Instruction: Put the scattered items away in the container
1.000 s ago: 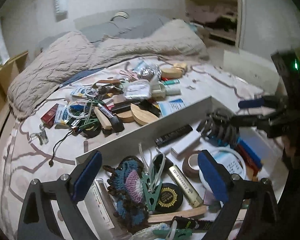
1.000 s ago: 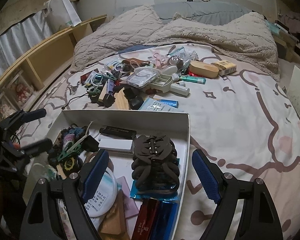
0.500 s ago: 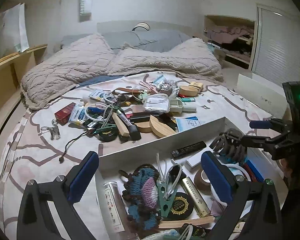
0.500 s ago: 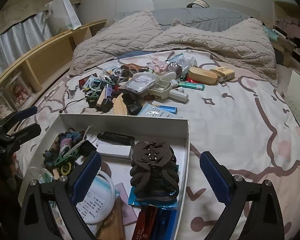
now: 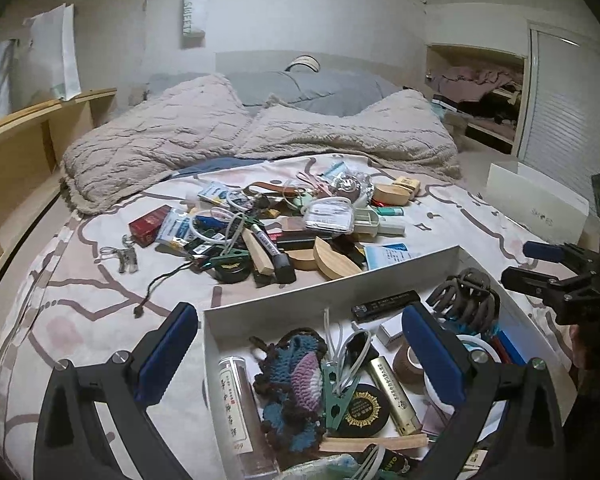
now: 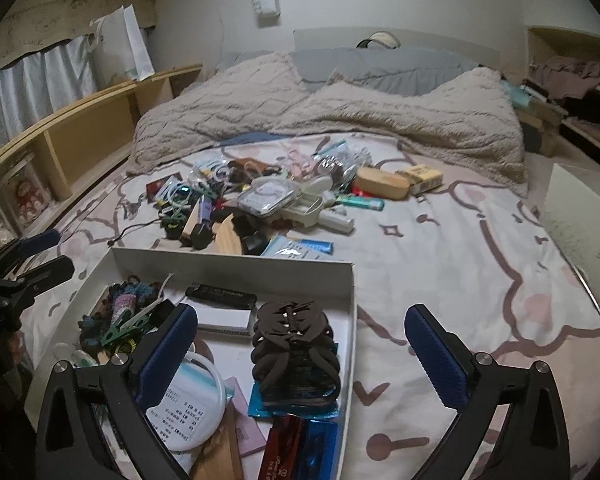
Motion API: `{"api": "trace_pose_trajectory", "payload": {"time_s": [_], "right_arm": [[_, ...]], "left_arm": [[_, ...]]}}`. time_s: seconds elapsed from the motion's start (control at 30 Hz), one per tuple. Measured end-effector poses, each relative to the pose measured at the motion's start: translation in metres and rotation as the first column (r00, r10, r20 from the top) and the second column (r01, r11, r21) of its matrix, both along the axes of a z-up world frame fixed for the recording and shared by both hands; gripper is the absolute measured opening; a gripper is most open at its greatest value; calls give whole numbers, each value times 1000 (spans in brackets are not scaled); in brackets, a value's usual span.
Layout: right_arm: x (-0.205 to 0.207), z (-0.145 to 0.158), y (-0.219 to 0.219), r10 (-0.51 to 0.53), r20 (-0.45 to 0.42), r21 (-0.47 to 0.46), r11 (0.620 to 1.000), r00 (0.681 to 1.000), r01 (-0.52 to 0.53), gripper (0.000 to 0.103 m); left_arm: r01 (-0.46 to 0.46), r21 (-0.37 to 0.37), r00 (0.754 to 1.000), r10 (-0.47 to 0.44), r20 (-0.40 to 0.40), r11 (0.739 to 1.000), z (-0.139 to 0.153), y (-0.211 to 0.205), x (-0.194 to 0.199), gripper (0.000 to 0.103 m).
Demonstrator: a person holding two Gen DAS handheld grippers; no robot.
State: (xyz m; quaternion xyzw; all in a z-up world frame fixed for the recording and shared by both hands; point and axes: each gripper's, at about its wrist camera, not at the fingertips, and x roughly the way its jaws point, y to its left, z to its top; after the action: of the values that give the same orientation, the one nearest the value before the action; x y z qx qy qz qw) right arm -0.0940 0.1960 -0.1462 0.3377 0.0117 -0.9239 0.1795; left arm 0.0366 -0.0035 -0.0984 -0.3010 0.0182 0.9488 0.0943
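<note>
We see the left gripper [image 5: 300,354] spread wide, holding nothing; the shallow white cardboard box [image 5: 332,289] sits between and ahead of its blue-padded fingers [image 5: 168,354]. The right gripper [image 6: 302,354] is likewise wide and empty, with a dark brown claw hair clip [image 6: 294,350] between its fingers, inside the box. A heap of scattered small items [image 5: 284,232] lies beyond the box's far wall, on the patterned bedspread [image 6: 460,264].

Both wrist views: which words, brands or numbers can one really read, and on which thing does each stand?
"SHEET" reads downward on the white wall hanging.
"AUTO" stands on the dark tube at the near edge of the white box.
The vertical characters on the clear tube, the gold print on the gold bar, the black round tin and the round white label are too small or blurred to read.
</note>
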Motion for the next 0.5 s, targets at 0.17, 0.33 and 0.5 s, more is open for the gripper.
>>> {"api": "trace_pose_trajectory", "payload": {"time_s": [0.17,0.33,0.5], "right_arm": [[6,5,5,-5,-29,-31,1000,1000,4,103],[17,12,5,-20,-76,-26,999,997,18,103],[26,12,3,-30,-89,-7,1000,996,30,103]], "left_arm": [[-29,23,1000,29,-8,999,5,-6,9,103],[-52,0,998,52,-45,999,11,-4,21,103],[-53,-12,997,52,-61,999,13,4,30,103]]}}
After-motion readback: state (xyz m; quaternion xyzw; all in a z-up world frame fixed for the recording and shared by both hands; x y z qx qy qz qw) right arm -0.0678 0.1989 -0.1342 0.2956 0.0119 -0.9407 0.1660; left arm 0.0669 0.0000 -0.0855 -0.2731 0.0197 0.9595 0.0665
